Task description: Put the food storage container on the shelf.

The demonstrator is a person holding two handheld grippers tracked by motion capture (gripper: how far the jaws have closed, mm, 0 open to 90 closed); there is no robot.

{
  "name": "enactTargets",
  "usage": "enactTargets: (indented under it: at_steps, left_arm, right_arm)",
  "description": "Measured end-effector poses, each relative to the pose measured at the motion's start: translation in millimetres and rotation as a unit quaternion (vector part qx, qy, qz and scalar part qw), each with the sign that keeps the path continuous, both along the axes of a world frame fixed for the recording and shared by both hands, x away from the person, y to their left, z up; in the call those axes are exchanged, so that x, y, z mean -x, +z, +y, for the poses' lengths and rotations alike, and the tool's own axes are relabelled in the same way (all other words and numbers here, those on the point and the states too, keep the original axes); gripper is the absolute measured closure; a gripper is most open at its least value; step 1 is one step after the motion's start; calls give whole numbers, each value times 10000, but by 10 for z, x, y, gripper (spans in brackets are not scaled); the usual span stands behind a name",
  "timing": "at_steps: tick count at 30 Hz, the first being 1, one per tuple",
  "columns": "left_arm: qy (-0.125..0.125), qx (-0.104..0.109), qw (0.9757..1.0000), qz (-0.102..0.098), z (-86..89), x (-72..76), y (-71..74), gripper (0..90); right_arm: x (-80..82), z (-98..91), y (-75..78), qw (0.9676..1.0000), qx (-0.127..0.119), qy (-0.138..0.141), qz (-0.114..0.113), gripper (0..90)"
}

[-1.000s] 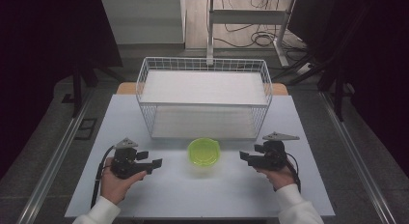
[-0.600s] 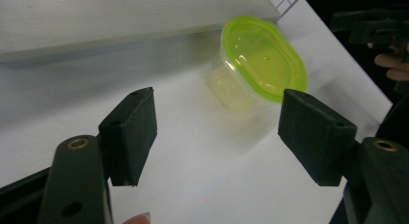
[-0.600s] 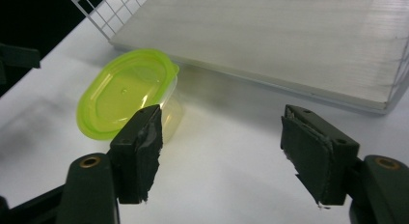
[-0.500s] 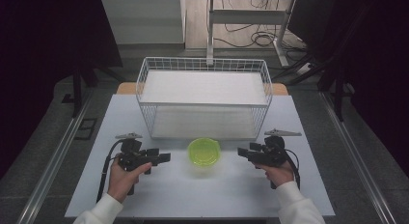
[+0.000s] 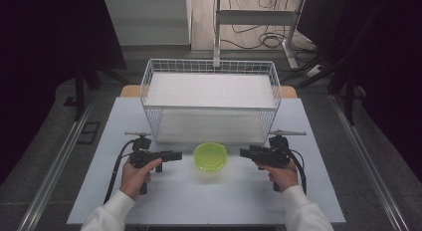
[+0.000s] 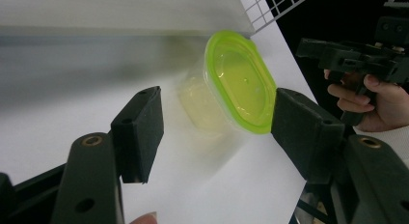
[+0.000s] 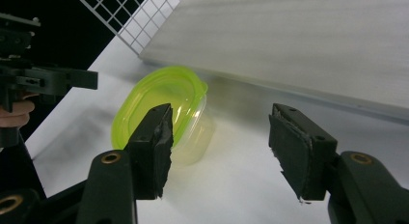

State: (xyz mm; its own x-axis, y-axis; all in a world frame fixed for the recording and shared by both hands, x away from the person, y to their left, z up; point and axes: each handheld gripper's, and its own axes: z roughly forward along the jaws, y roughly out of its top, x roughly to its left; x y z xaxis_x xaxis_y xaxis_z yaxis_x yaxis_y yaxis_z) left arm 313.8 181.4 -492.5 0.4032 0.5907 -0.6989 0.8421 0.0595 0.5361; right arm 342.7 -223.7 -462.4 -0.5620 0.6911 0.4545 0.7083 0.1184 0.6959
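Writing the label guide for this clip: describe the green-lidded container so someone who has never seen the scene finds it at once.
Start at the white wire basket standing at the back of the white table. Just in front of its near wall, midway between the left gripper and the right gripper, sits the container. It is a small clear tub with a bright lime-green lid, the only coloured thing on the table.

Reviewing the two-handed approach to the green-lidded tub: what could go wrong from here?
1. Both claws, left claw and right claw, point at the tub from opposite sides with jaws open and have just been closing; nothing is gripped yet. One arriving first could push the light tub across the smooth table.
2. The tub sits close to the wire basket; a shove could slide it against the mesh.
3. Facing claws may collide.
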Motion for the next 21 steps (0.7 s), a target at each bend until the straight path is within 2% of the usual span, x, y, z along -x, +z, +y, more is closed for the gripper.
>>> enactTargets:
  at_steps: [3, 7, 13, 14, 21]
  left_arm:
    - [-28, 70, 10000, 42, -53, -47, -11, 373]
    - [-107, 19, 9999, 81, -118, -108, -33, 388]
    - [-219, 61, 9994, 248, -240, -151, -161, 408]
    - [-250, 164, 9990, 332, -264, -164, -192, 409]
    - [-225, 242, 9985, 428, -282, -191, -234, 444]
  right_arm:
    - [-34, 63, -37, 9999, -5, 70, 75, 425]
    - [-93, 149, -61, 9997, -59, 159, 164, 443]
    - [-200, 309, -217, 9980, -170, 316, 527, 465]
    - [-210, 320, -228, 9978, -179, 314, 550, 468]
    - [-262, 381, -279, 9966, -217, 378, 694, 510]
